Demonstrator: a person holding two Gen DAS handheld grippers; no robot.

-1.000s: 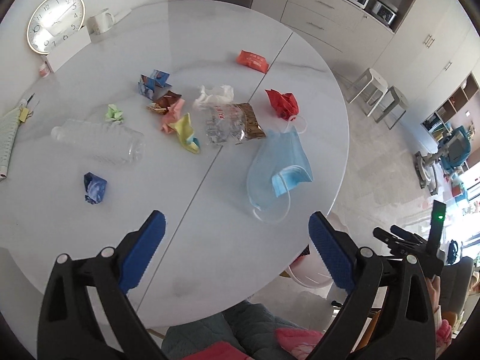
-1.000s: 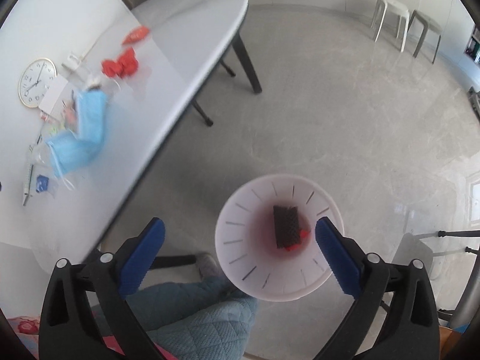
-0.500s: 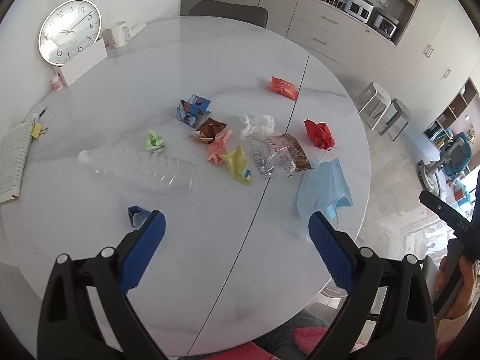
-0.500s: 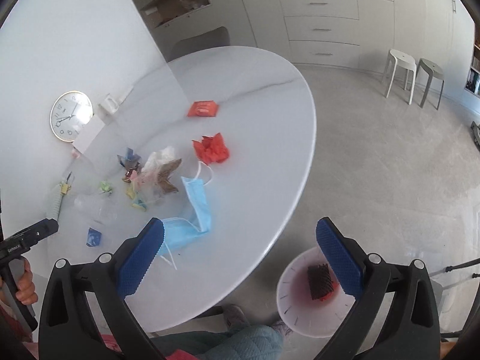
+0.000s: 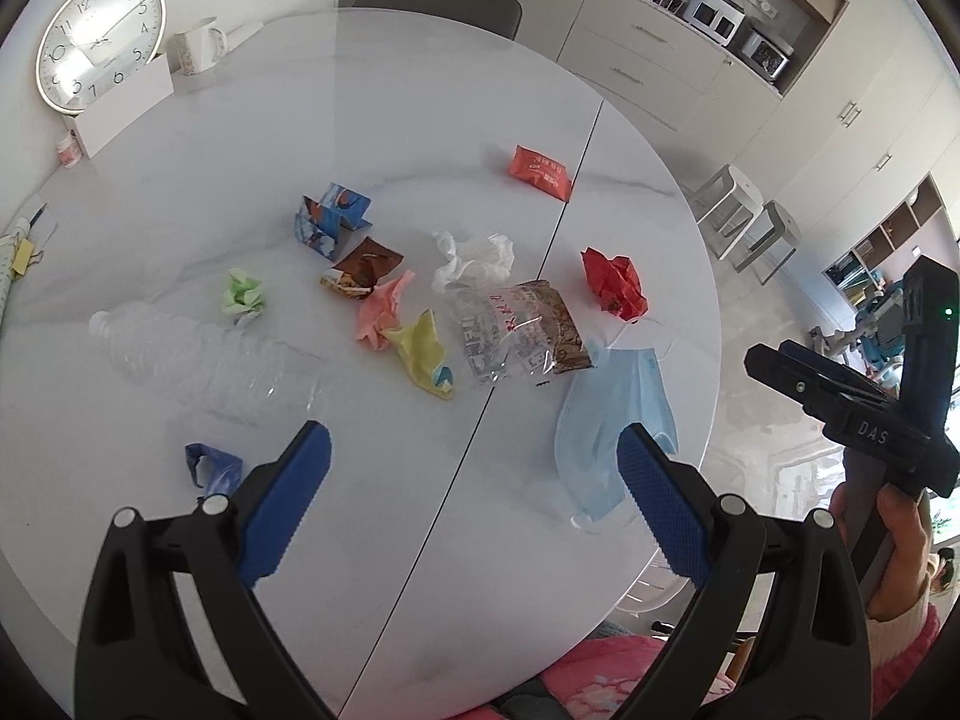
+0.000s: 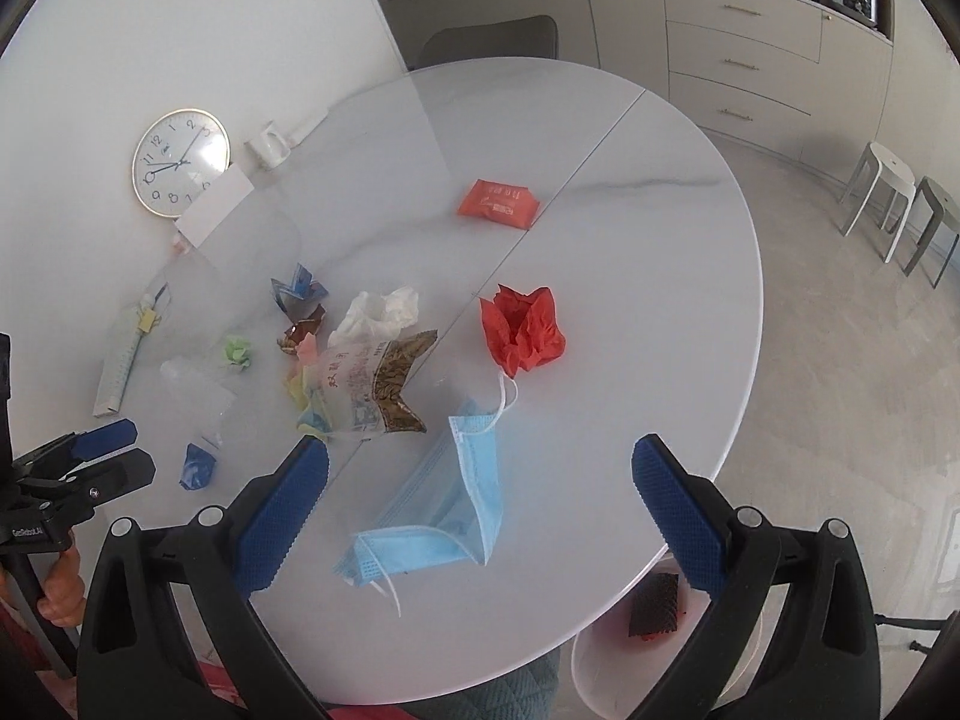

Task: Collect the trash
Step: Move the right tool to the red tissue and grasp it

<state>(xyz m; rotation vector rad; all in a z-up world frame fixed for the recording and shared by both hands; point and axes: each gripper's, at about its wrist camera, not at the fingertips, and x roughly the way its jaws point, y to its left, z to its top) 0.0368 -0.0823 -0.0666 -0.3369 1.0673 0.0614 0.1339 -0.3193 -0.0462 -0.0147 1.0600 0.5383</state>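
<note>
Both grippers hover above the near edge of the round white counter point(image 5: 420, 90), empty. Left gripper point(image 5: 474, 492) jaws wide apart, nothing between them. Right gripper point(image 6: 480, 498) same: wide, empty, over the blue face mask point(image 6: 444, 516).

Trash all lies on the counter:
- blue face mask near-right, close to the counter edge, one ear loop touching the red crumpled paper point(image 6: 522, 330) just beyond it
- clear snack bag point(image 5: 516, 330) mid-counter, its near-right corner overlapping the mask
- white crumpled tissue point(image 5: 474, 255) just behind the bag
- yellow paper point(image 5: 420, 354) and pink paper point(image 5: 381, 309) touching each other, left of the bag
- brown wrapper point(image 5: 360, 270) and blue folded paper point(image 5: 330, 219) further back-left
- green paper ball point(image 5: 243, 297) left, beside the clear plastic bottle point(image 5: 204, 360) lying on its side
- small blue paper ball point(image 5: 210, 468) near-left, just beside the left gripper's left finger
- orange packet point(image 5: 540, 171) alone, far right

White bin point(image 6: 648, 648) sits on the floor below the counter's near-right edge, partly hidden by it; a dark ridged item and something red are inside.

Far left of the counter: clock point(image 5: 99, 48), mug point(image 5: 198, 48).
</note>
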